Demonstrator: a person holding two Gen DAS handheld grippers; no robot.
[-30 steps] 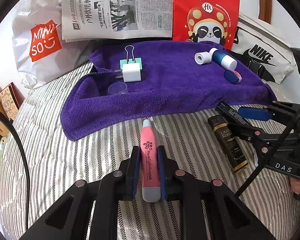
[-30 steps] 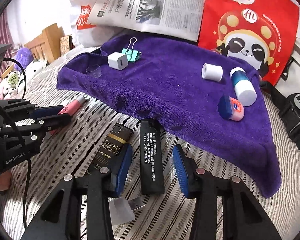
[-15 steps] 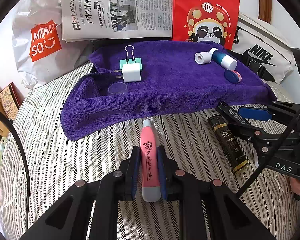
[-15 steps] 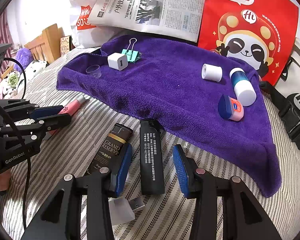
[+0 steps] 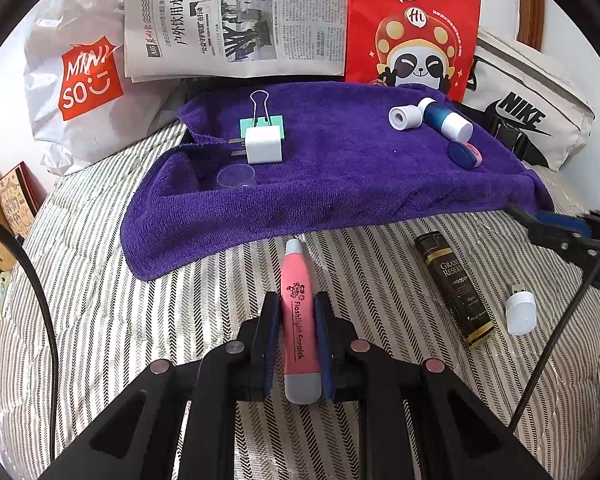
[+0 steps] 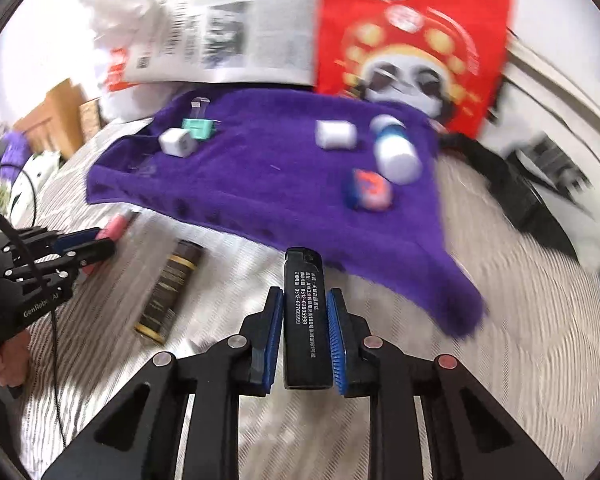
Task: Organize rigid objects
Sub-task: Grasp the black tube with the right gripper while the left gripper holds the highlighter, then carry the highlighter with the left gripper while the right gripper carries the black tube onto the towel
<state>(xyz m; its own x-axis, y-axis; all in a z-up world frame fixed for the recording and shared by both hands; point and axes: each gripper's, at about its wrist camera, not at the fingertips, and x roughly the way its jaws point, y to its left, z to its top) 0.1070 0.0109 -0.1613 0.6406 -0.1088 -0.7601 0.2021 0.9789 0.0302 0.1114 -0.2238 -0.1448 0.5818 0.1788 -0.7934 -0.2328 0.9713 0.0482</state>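
Observation:
My left gripper (image 5: 298, 312) is shut on a pink flashlight earpick pen (image 5: 298, 312) over the striped bed cover, just short of the purple towel (image 5: 340, 184). My right gripper (image 6: 305, 308) is shut on a black lighter (image 6: 304, 316) and holds it above the cover in front of the towel (image 6: 280, 200); that view is motion-blurred. On the towel lie a white charger plug (image 5: 262, 146), a teal binder clip (image 5: 262, 120), a clear cap (image 5: 236, 176), a white roll (image 5: 404, 117), a blue-and-white bottle (image 5: 446, 120) and a blue-pink tin (image 5: 464, 154).
A black-and-gold lighter (image 5: 454, 284) and a small white USB plug (image 5: 521, 312) lie on the striped cover at the right. A Miniso bag (image 5: 80, 76), newspaper (image 5: 236, 20), red panda bag (image 5: 412, 24) and Nike bag (image 5: 528, 116) stand behind the towel.
My right gripper has shut on the black lighter, lifted it and swung away to the right. The white USB plug now shows on the cover. My left gripper holds still.

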